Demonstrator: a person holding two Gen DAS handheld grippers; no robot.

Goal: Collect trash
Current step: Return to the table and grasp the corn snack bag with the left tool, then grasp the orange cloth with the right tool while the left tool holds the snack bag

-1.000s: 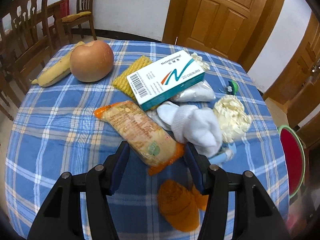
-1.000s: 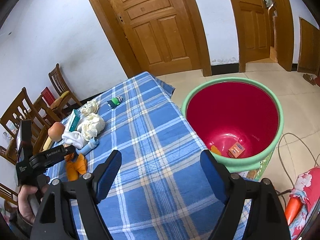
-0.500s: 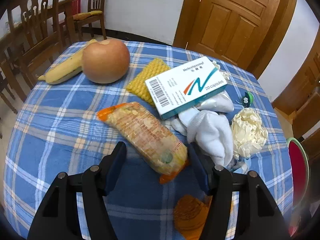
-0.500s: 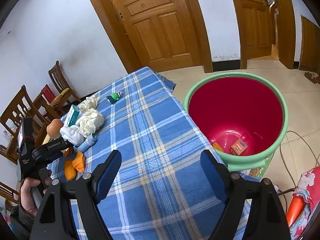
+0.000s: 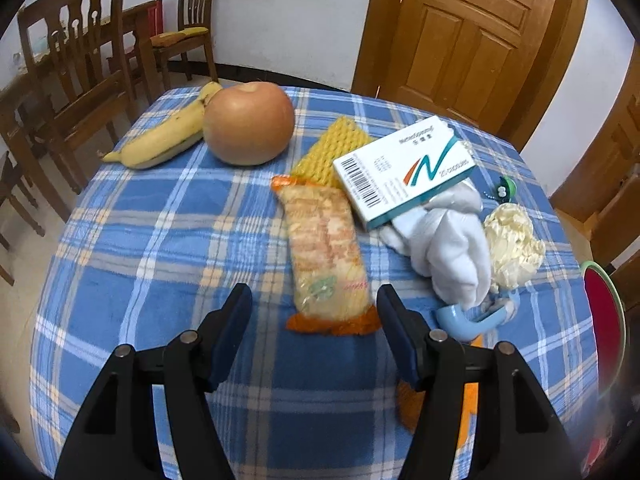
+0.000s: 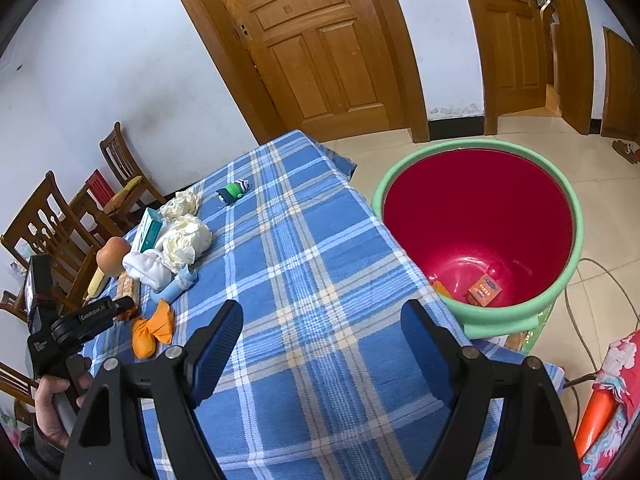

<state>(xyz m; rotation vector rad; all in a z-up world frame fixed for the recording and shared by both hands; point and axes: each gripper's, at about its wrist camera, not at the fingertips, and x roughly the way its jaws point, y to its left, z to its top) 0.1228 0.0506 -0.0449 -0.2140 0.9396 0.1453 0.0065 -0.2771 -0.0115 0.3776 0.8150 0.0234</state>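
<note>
Left gripper (image 5: 312,304) hovers over the blue plaid desk (image 5: 160,240), jaws apart, nothing clamped. Snack packet (image 5: 326,252), orange-edged, lies lengthwise just ahead of the jaws; its near crimped end sits in the gap between the two tips, no pad touching it.

Left to right on the desk: banana (image 5: 160,140), touching the apple (image 5: 249,123); yellow foam mesh (image 5: 332,152); white-teal medicine box (image 5: 404,170), propped on the mesh and the white sock (image 5: 448,240); crumpled cream paper (image 5: 514,240) beside the sock; blue plastic piece (image 5: 468,320) near the right finger. Orange peel (image 5: 412,404) partly hidden behind that finger.

Right gripper (image 6: 322,326) held over bare cloth, jaws wide, empty. Red bin with green rim (image 6: 476,240) stands on the floor beside the desk's right edge, a small orange box (image 6: 485,290) at its bottom.
</note>
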